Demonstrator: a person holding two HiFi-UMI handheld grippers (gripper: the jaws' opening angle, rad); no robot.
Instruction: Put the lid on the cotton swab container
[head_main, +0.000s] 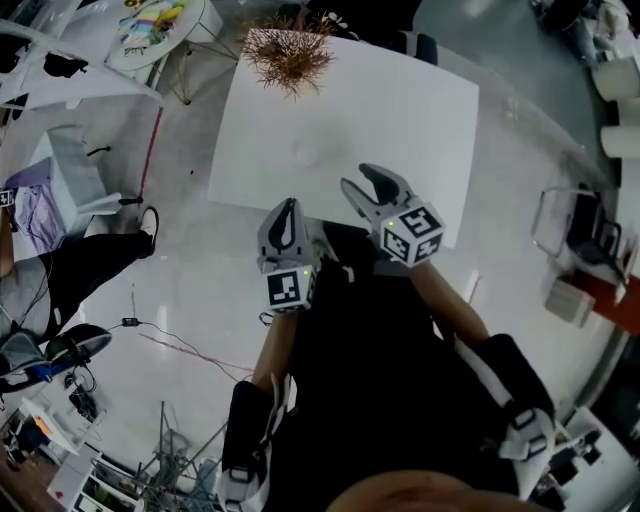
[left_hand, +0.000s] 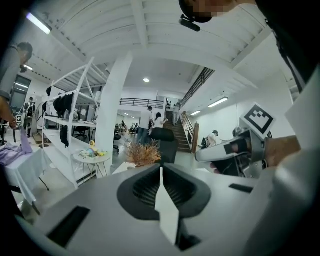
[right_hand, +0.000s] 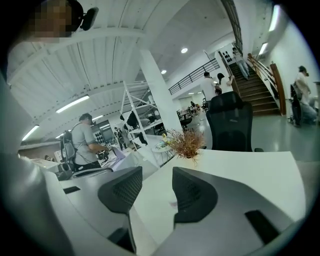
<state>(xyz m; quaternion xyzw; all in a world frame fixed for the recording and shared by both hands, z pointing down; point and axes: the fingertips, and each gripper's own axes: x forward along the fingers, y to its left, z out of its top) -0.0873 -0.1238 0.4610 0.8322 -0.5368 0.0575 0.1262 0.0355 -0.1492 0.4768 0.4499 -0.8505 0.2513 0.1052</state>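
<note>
A small, faint, clear round thing (head_main: 305, 153) lies on the white table (head_main: 400, 110); it is too dim to tell lid from container. In the right gripper view a tiny pale speck (right_hand: 173, 203) shows on the table (right_hand: 250, 170) beyond the jaws. My left gripper (head_main: 287, 212) hovers at the table's near edge, jaws shut with nothing between them (left_hand: 161, 172). My right gripper (head_main: 367, 184) is over the near part of the table, jaws open and empty (right_hand: 156, 172). It also shows in the left gripper view (left_hand: 235, 150).
A dried brown plant (head_main: 290, 55) (left_hand: 142, 152) (right_hand: 186, 142) stands at the table's far edge, with a black office chair (right_hand: 230, 122) behind it. A round side table (head_main: 150, 30) and a standing person (right_hand: 85, 140) are off to the left. Cables lie on the floor (head_main: 180, 345).
</note>
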